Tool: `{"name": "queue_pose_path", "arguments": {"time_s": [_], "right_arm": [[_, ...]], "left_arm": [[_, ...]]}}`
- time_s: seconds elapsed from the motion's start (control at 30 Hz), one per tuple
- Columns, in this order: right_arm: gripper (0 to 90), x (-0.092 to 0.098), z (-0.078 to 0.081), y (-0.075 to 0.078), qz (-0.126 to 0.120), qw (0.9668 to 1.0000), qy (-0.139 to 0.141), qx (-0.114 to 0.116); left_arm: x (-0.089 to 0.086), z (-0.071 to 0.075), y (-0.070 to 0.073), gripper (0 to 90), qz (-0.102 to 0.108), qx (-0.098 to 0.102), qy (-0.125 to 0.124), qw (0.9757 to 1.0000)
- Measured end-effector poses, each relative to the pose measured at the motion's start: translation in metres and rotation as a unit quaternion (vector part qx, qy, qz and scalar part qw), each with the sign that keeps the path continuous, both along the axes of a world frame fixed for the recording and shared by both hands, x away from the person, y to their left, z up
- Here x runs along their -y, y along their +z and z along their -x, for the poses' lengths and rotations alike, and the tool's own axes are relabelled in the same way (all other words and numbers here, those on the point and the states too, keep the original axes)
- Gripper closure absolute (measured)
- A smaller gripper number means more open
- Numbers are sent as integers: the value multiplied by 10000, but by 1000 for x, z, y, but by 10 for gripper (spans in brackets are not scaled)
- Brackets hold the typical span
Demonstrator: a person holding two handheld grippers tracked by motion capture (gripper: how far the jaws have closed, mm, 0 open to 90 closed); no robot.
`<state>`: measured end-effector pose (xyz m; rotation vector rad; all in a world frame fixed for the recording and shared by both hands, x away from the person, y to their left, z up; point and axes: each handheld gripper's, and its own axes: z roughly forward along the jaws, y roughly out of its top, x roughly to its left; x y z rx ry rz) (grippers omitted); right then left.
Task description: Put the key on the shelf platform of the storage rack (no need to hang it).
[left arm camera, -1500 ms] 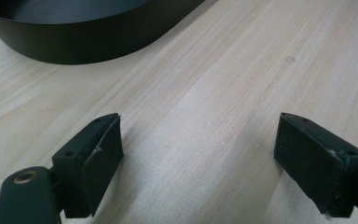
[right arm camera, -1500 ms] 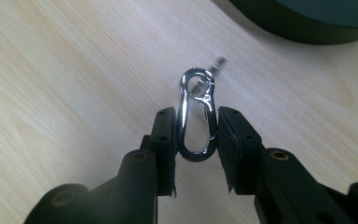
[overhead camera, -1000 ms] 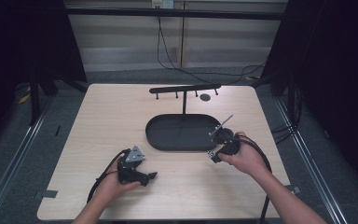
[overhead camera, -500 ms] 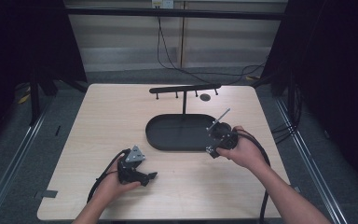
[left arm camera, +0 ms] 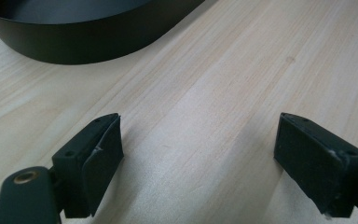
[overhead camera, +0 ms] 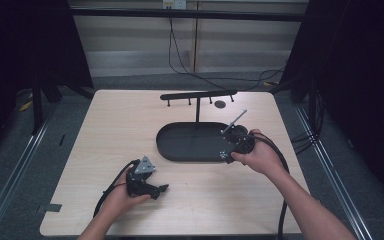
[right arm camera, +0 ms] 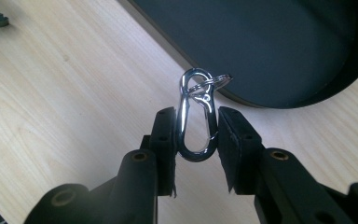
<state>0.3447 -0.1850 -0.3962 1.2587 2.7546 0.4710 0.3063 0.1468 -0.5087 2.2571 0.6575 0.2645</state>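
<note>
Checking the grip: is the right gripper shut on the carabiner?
Yes, shut: the right gripper has both pads pressing the carabiner's sides.

Both forearms enter from the near edge in the high view. The left hand [overhead camera: 122, 196] grips the left tool [overhead camera: 161, 189] low over the counter [overhead camera: 105, 130], the tool lying roughly level and aimed to the right; in the left gripper view its jaws stand wide apart with nothing between them. The right arm extends farther forward, and the right hand [overhead camera: 261, 156] holds the right tool [right arm camera: 196, 126] with its jaws clamped from both sides on a carabiner [right arm camera: 196, 116].
</note>
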Motion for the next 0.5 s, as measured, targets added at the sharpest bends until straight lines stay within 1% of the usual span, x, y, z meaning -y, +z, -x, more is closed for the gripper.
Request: {"name": "queue_pose_path", "arguments": {"time_s": [0.17, 0.2, 0.3, 0.37, 0.5], "right_arm": [[686, 0, -4, 4, -29, 9999, -82, 50], [686, 0, -5, 5, 5, 9999, -59, 115], [686, -1, -7, 7, -21, 9998, -83, 179], [686, -2, -8, 7, -19, 9998, -86, 152], [686, -4, -10, 8, -36, 9998, -96, 171]], "left_arm": [[0, 0, 0, 149, 9, 1, -8, 10000], [0, 0, 0, 149, 16, -9, -8, 10000], [0, 0, 0, 149, 13, -8, -11, 10000], [0, 0, 0, 149, 14, -10, -10, 10000], [0, 0, 0, 149, 16, -9, -8, 10000]]}}
